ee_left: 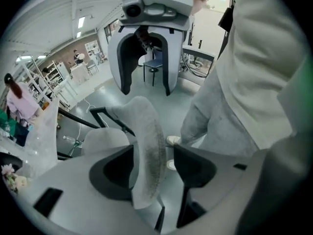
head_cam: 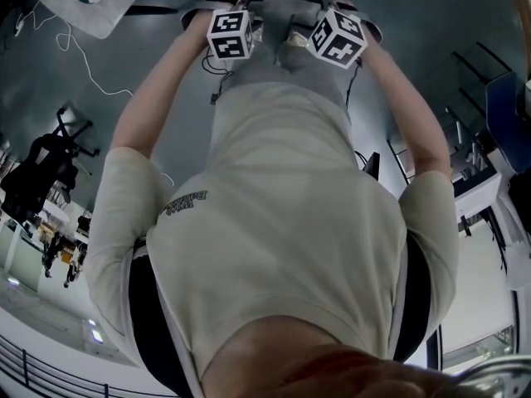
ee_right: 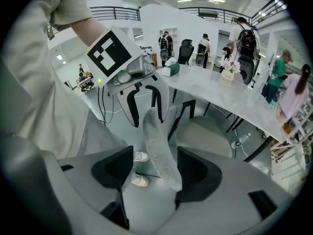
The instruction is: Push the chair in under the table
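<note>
L claw (ee_left: 154,168) & R claw (ee_right: 155,170) both wide open, chair back (ee_left: 146,146) btw the jaws of each.
In the left gripper view the grey fuzzy top of the chair back stands up in the gap, close to the jaw on the picture's left, w/ room on the other side: loose, no squeeze. In the right gripper view it leans by the jaw on the picture's right, not pinched either. Both claws point down, side by side. The chair seat (ee_right: 205,136) sits past the back, near the white table (ee_right: 220,94) edge. The person's white shoes (ee_right: 141,156) stand just behind the chair.
</note>
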Demonstrator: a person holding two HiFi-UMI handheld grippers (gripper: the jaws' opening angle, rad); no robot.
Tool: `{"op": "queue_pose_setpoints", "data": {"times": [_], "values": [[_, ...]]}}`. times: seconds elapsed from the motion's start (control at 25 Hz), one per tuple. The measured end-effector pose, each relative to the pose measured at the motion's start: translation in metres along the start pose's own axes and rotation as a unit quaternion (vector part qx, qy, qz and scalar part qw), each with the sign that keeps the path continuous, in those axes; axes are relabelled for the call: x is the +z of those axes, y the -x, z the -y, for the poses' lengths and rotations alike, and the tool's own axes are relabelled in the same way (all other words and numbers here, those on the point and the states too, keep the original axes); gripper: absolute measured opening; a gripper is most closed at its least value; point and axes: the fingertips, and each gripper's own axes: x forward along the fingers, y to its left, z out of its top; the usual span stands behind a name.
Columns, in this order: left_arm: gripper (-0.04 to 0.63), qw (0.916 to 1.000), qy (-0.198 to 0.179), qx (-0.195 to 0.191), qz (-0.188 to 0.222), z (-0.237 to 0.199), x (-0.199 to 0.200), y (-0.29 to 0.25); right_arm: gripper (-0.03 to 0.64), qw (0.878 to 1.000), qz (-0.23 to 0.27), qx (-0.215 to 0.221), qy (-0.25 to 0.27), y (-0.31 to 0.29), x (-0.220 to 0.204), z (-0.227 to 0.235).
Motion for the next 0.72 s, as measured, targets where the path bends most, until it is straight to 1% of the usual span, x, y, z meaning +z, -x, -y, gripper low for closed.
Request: {"op": "queue_pose_setpoints", "data": {"times": [0.08,0.16,0.44,0.6,0.64,0.68,0.72], "values": [[0.241,0.9997,0.002,-0.023,-0.004,0.005,-0.005,-0.009,0.273,1.0,-0.007,0.006,0.009,-0.012,-0.005,-0.001],[0.241,0.9995,0.0,-0.032,-0.006,0.008,-0.007,-0.016,0.273,1.0,-0.015,0.011,0.016,-0.023,-0.009,-0.002],[0.241,0.9994,0.012,-0.032,-0.009,0.01,-0.016,-0.039,0.273,0.998,-0.05,0.02,0.034,-0.058,-0.03,0.001],[0.239,0.9991,0.029,-0.028,-0.01,0.004,-0.025,-0.05,0.273,0.995,-0.077,0.004,0.062,-0.076,-0.042,0.008],[0.235,0.9992,0.031,-0.024,-0.01,0.002,-0.026,-0.052,0.272,0.995,-0.078,-0.001,0.065,-0.078,-0.044,0.01],[0.212,0.9993,0.033,-0.019,-0.01,0.0,-0.025,-0.053,0.264,0.995,-0.077,-0.006,0.066,-0.079,-0.044,0.012],[0.18,0.9993,0.033,-0.013,-0.008,-0.003,-0.024,-0.054,0.243,0.995,-0.075,-0.011,0.066,-0.079,-0.044,0.015]]}}
